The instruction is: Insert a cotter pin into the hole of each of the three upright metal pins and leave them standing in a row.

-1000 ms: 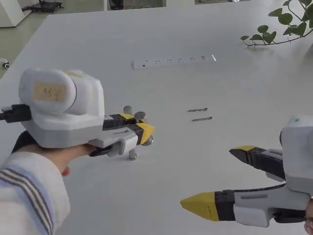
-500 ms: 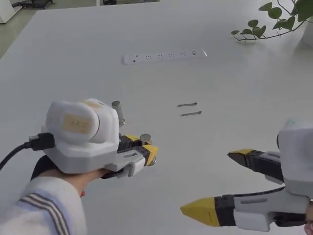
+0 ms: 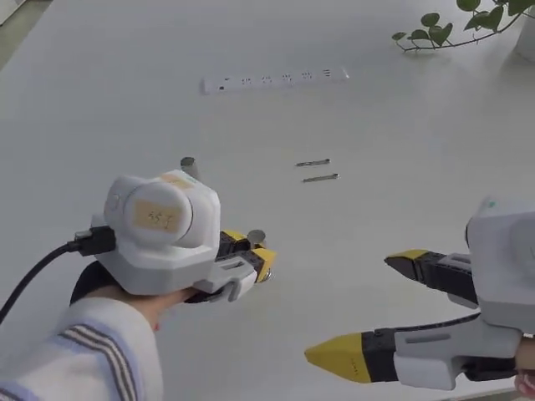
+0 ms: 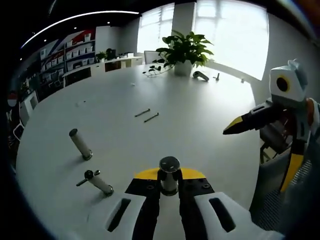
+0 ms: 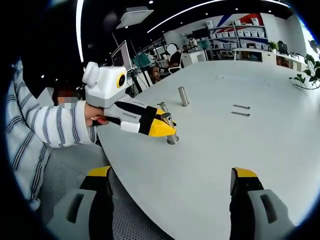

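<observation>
Left gripper [image 4: 170, 186] clamps a metal pin [image 4: 169, 167]; right gripper [image 5: 172, 174] gapes.

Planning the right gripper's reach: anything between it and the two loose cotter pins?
Nothing: the head view shows bare table between the open right gripper and the two cotter pins.

Table [image 3: 401, 125] bare right of upright pins [image 3: 188, 164]; cotter pins [image 3: 313, 163] lie beyond.

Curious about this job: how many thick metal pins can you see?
3. One pin is clamped in the left gripper; in the left gripper view two more stand left of it, a nearer pin and a farther pin. None seems hidden.
</observation>
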`<act>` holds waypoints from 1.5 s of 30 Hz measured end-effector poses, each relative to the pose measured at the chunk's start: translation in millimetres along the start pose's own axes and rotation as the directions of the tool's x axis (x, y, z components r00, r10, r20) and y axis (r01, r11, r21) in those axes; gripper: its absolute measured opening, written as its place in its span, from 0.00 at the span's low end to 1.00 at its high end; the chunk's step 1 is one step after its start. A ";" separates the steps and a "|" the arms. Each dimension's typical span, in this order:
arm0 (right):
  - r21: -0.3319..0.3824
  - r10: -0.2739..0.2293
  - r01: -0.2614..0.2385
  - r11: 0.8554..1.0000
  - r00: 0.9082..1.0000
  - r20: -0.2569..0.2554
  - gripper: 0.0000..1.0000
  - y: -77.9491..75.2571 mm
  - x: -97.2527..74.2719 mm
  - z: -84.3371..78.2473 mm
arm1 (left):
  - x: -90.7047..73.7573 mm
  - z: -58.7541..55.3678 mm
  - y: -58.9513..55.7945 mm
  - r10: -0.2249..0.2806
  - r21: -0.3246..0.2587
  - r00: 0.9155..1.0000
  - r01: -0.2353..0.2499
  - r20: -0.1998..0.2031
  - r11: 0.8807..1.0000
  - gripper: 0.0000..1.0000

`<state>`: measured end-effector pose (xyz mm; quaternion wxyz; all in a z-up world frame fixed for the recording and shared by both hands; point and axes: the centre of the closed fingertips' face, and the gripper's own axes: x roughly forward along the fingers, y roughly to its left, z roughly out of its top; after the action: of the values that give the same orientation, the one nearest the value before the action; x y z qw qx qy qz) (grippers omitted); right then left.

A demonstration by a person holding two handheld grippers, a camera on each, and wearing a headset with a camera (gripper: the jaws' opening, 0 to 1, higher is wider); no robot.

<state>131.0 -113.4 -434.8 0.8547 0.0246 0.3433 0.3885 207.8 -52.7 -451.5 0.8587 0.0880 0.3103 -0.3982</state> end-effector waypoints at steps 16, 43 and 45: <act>-0.011 0.029 -0.029 1.000 0.999 -0.022 0.96 -0.9 0.9 -5.8 | 7.2 -4.9 -5.1 0.030 -0.024 1.000 -0.030 -0.006 0.999 0.09; -0.020 0.056 -0.057 0.998 0.997 -0.045 0.95 4.8 6.6 -9.3 | 8.9 -5.3 -6.7 0.072 -0.035 0.997 -0.071 0.026 0.997 0.10; -0.022 0.053 -0.054 0.998 0.998 -0.045 0.95 4.6 6.6 -9.1 | 8.9 -5.7 -7.2 0.076 -0.036 0.997 -0.075 0.030 0.997 0.10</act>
<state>125.6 -107.8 -444.1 0.8365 0.0152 0.3566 0.4158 204.2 -60.9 -460.7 0.8793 0.0782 0.3002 -0.3615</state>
